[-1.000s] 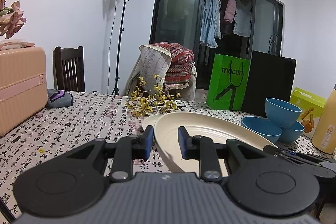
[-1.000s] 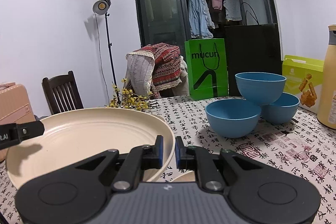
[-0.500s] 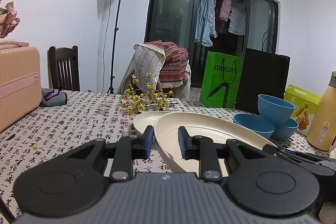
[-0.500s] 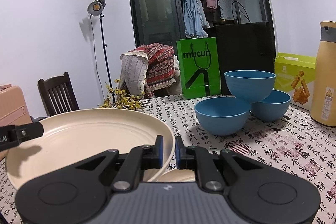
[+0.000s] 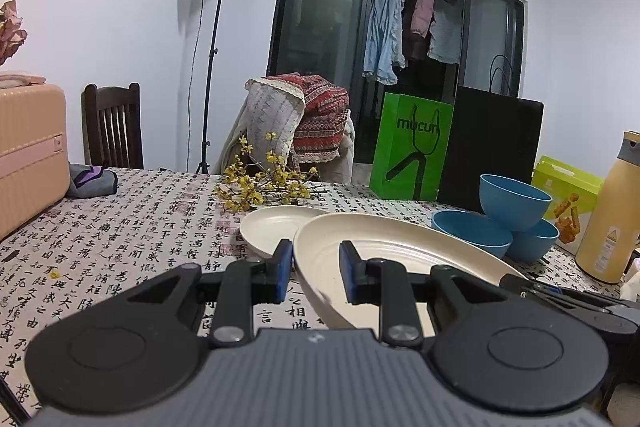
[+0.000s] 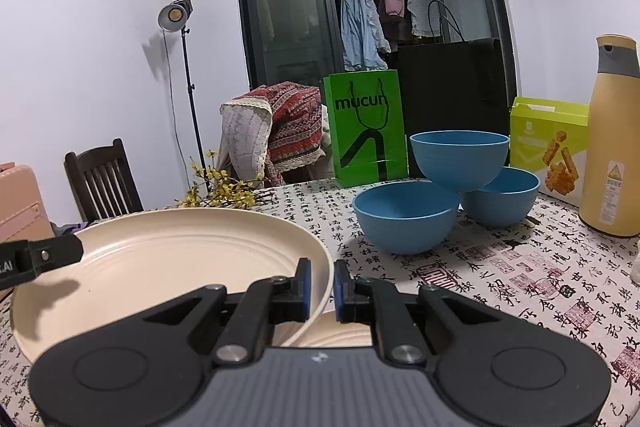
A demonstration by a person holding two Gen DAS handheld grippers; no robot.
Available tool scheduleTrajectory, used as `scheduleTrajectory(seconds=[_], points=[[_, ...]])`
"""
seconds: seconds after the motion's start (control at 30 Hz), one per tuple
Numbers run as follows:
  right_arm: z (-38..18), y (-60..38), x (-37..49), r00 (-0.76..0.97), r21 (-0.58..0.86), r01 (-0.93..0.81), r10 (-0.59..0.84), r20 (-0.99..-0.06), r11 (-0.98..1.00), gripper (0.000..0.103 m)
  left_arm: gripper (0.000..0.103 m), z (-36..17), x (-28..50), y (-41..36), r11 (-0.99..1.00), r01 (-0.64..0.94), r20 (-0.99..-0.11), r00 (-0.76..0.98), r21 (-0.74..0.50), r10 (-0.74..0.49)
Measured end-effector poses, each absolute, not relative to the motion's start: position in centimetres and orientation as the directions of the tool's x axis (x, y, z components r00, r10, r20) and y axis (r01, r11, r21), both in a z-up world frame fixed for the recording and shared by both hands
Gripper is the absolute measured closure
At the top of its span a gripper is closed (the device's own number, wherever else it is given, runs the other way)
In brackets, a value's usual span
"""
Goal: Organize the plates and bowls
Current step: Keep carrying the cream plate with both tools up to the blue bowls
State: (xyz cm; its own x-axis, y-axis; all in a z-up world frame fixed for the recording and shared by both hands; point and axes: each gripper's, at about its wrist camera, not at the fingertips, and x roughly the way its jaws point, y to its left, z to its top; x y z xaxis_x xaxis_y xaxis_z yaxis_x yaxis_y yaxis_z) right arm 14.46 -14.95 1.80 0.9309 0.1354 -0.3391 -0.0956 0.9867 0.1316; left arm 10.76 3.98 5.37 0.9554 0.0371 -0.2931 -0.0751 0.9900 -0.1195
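Right claw (image 6: 321, 287) pinches the cream plate's (image 6: 160, 259) rim; left claw (image 5: 313, 273) straddles the opposite rim, slightly parted.

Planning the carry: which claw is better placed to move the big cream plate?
Right, probably. The right claw is clamped on the cream plate rim; the left claw straddles the rim with a gap showing.
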Motion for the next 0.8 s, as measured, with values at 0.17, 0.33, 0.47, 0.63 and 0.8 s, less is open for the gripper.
scheduleTrajectory(seconds=[0.17,0.33,0.47,0.63,0.8], points=[[1.7,-15.2,14.4,0.932,0.130,-0.091,0.130,-0.339,0.987,0.092,0.077,5.2,10.8,3.7,0.990,-0.070,-0.296,0.955,-0.122,0.031],[1.6,-15.5,14.3,0.932,0.130,-0.085,0.124,-0.339,0.988,0.092,0.077,5.1,10.7,3.4,0.991,-0.062,-0.297,0.955,-0.121,0.023],[1.5,-15.7,14.2,0.934,0.131,-0.078,0.118,-0.338,0.988,0.092,0.077,5.0,10.8,3.1,0.991,-0.055,-0.297,0.955,-0.123,0.016],[1.4,-16.3,14.2,0.935,0.133,-0.069,0.111,-0.337,0.989,0.092,0.077,4.8,10.9,2.7,0.991,-0.044,-0.299,0.954,-0.126,0.005],[1.0,-16.9,14.1,0.935,0.135,-0.059,0.102,-0.340,0.989,0.092,0.077,4.5,10.9,2.3,0.992,-0.032,-0.303,0.953,-0.126,-0.008]])
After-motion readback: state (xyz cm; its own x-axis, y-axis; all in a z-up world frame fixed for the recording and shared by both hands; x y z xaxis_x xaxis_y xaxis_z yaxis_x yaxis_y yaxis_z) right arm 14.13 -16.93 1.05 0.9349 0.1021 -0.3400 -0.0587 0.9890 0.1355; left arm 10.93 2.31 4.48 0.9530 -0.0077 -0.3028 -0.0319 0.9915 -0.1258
